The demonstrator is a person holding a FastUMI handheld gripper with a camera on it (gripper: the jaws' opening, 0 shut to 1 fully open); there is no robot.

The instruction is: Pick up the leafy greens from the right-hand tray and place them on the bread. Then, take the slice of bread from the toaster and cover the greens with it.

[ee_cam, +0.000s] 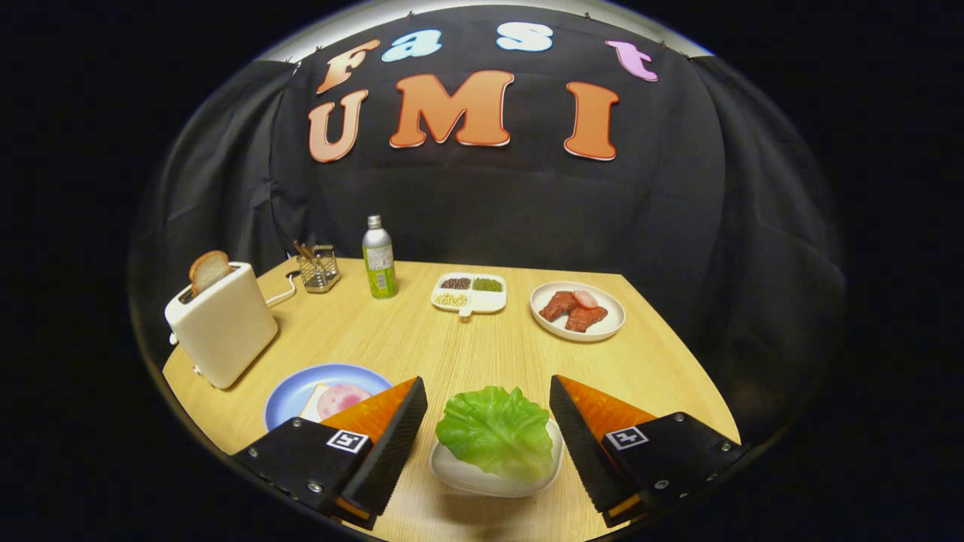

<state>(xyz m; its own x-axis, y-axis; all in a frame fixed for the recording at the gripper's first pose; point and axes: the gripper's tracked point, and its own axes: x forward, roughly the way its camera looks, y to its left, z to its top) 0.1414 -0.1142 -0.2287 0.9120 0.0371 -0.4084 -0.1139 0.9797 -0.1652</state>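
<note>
Gripper point(488, 421) sat low over the pale wooden table point(422, 339), jaws spread wide, nothing pinched. The crinkled green lettuce leaf point(495, 430) lay between the two fingers on a small white oval tray point(482, 476), with clear gaps to both pads; no contact yet.

Target sat left of the left finger: a light-blue round plate point(301, 384) holding a slice of bread topped with a pink ham round point(340, 400), partly hidden behind the finger. The white toaster point(222, 324) stood further left with a brown-crusted bread slice point(208, 270) poking out of its slot.

Beyond the fingers: green-labelled bottle point(379, 260), small wire caddy point(318, 269), white divided dish of beans point(470, 293), white round plate of reddish meat pieces point(578, 309).

Step in hand looked like the leaf grasp, so task barely begun. To do it well: drop a touch lower, keep the leaf centred, close on the raised middle fold rather than the thin edge, and avoid catching the tray rim. Leaf appeared floppy and light, so a firm close and straight lift before swinging left. Risk: tray dragged along, or leaf slipping from one pad.
</note>
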